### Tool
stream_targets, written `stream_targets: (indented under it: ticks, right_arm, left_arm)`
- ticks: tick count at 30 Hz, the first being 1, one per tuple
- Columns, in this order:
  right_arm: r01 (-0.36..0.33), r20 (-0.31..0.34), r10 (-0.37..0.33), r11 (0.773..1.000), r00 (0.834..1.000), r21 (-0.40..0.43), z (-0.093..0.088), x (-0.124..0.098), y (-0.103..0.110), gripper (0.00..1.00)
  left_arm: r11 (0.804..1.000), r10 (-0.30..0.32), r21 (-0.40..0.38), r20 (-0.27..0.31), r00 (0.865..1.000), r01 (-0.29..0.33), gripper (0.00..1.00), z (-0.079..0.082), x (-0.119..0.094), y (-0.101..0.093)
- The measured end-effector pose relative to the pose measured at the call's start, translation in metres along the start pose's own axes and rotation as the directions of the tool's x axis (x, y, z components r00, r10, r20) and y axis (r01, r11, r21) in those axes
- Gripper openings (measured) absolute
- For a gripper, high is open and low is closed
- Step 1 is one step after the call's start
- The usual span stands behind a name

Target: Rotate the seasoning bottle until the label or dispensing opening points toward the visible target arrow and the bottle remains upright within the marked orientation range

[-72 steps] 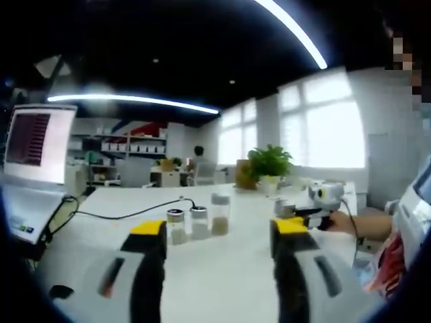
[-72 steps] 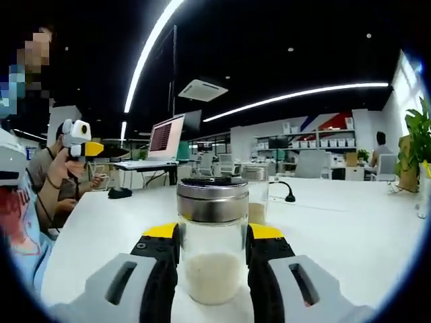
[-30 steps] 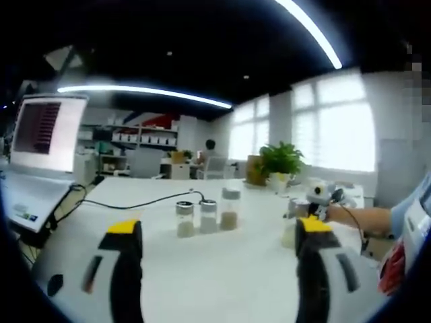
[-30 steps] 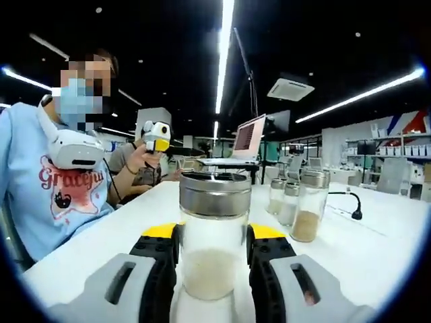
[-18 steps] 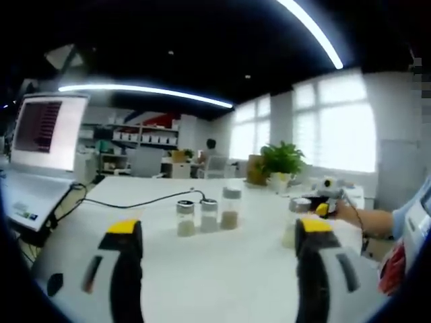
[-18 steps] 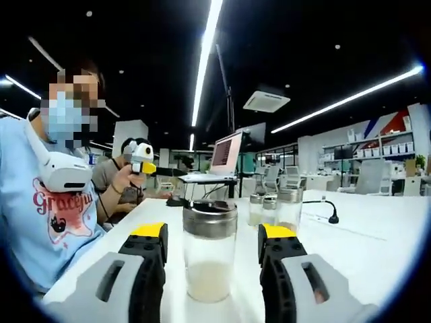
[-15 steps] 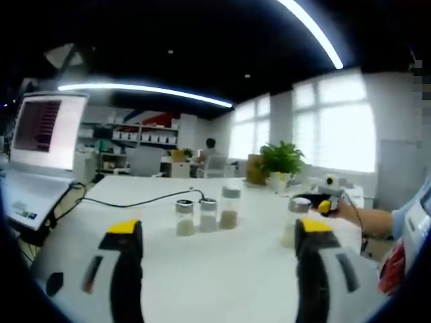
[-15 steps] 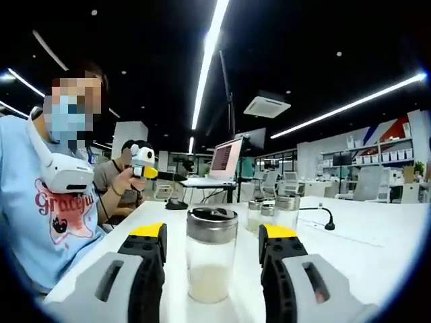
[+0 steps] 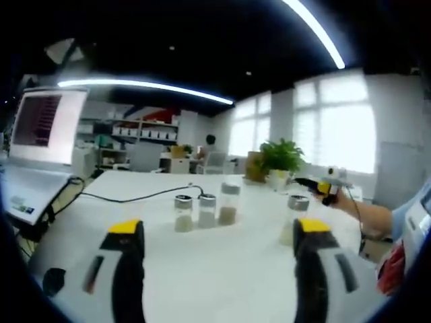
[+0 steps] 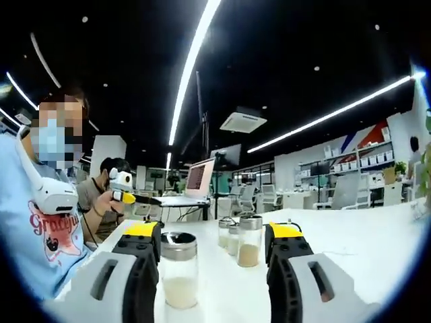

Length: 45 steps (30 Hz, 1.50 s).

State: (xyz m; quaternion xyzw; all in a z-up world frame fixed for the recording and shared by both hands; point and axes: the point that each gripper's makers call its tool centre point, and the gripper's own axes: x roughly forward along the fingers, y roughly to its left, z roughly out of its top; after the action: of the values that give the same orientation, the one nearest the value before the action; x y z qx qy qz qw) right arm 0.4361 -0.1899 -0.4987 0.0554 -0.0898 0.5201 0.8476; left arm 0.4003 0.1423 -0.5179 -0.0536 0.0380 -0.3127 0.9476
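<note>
Glass seasoning bottle (image 10: pixel 178 270) with a steel cap stands upright on the white table (image 10: pixel 377 235), low in the right gripper view, just inside the left jaw. The right gripper (image 10: pixel 213 237) is released: its yellow-tipped jaws stand wide apart, with no visible grip on the bottle. The left gripper (image 9: pixel 214 232) is likewise spread wide over bare table, holding nothing. Three more bottles (image 9: pixel 205 211) stand in a close row farther back, well apart from the first. In the left gripper view the seasoning bottle (image 9: pixel 292 224) stands near the right gripper.

No target arrow, label or orientation mark can be made out. The release suggests a turn has just been completed or a regrasp is pending. Next move, if alignment is short: centre the jaws on the bottle, close, twist about the vertical axis, keep the base flat.
</note>
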Motion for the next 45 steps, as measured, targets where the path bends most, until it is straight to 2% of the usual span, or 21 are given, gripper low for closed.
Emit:
stream_targets:
  ticks: [2,4,6,8,10,11,15,17,21,24,26,29,31,33,36,39,45]
  right_arm:
    - [0.069,0.011,-0.069,0.998,0.998,-0.012,0.004,0.003,-0.019,0.69]
    - [0.128,0.078,-0.13,0.991,0.988,0.029,0.013,0.007,-0.039,0.73]
    - [0.163,0.142,-0.171,0.985,0.975,0.064,0.018,0.009,-0.056,0.78]
    - [0.176,0.155,-0.192,0.978,0.969,0.111,0.015,0.014,-0.071,0.79]
    - [0.156,0.137,-0.172,0.98,0.975,0.123,0.01,0.024,-0.08,0.79]
    - [0.146,0.107,-0.16,0.982,0.981,0.122,0.004,0.03,-0.083,0.8]
    - [0.143,-0.045,-0.143,0.99,0.989,-0.004,-0.017,0.048,-0.098,0.78]
    - [0.103,-0.09,-0.104,0.995,0.991,-0.013,-0.027,0.059,-0.098,0.78]
    - [0.058,-0.176,-0.06,0.998,0.983,-0.016,-0.055,0.081,-0.101,0.78]
    - [0.004,-0.229,-0.009,1.0,0.973,-0.019,-0.074,0.096,-0.096,0.78]
    - [-0.021,-0.229,0.015,0.999,0.973,-0.025,-0.081,0.108,-0.095,0.76]
    - [-0.059,-0.182,0.064,0.998,0.981,0.03,-0.088,0.13,-0.095,0.76]
    - [-0.072,-0.222,0.076,0.997,0.972,0.03,-0.102,0.138,-0.096,0.76]
    - [-0.091,-0.264,0.088,0.996,0.961,0.001,-0.115,0.143,-0.094,0.76]
    - [-0.109,-0.247,0.115,0.993,0.962,0.037,-0.122,0.155,-0.091,0.75]
    - [-0.13,-0.22,0.138,0.99,0.966,0.052,-0.124,0.166,-0.085,0.75]
    - [-0.151,-0.235,0.16,0.987,0.959,0.057,-0.136,0.184,-0.083,0.71]
  left_arm:
    - [1.0,0.004,-0.015,-0.004,1.0,-0.004,1.0,-0.001,0.001,0.0]
    - [1.0,0.004,-0.001,0.016,1.0,-0.004,0.99,0.002,0.001,0.001]
    - [0.999,0.001,0.044,0.06,0.998,-0.004,0.99,0.009,0.001,0.0]
    - [0.999,0.001,0.046,0.065,0.998,-0.004,0.99,0.011,-0.001,-0.001]
    - [1.0,0.001,0.031,0.063,0.998,-0.003,0.99,0.011,-0.001,-0.001]
    - [1.0,0.003,0.025,0.06,0.998,-0.005,0.98,0.01,-0.001,0.0]
    - [1.0,0.012,0.028,0.051,0.999,-0.013,0.97,0.008,0.0,0.003]
    - [0.999,0.009,0.033,0.047,0.999,-0.011,0.97,0.007,0.001,0.004]
    - [1.0,0.021,0.004,0.02,1.0,-0.021,0.95,0.003,0.003,0.009]
    - [1.0,0.015,0.015,0.039,0.999,-0.015,0.95,0.007,0.002,0.009]
    - [1.0,0.014,0.027,0.036,0.999,-0.015,0.95,0.006,0.003,0.01]
    - [1.0,0.026,0.014,0.013,1.0,-0.026,0.95,0.0,0.006,0.016]
    - [0.999,0.032,0.007,0.009,0.999,-0.032,0.95,-0.001,0.005,0.017]
    - [1.0,0.022,0.015,0.038,0.999,-0.022,0.95,0.004,0.006,0.015]
    - [1.0,0.01,0.016,0.043,0.999,-0.011,0.95,0.005,0.007,0.014]
    - [1.0,0.011,0.01,0.019,1.0,-0.012,0.95,-0.002,0.011,0.015]
    - [1.0,0.008,-0.001,0.001,1.0,-0.008,0.94,-0.007,0.012,0.015]
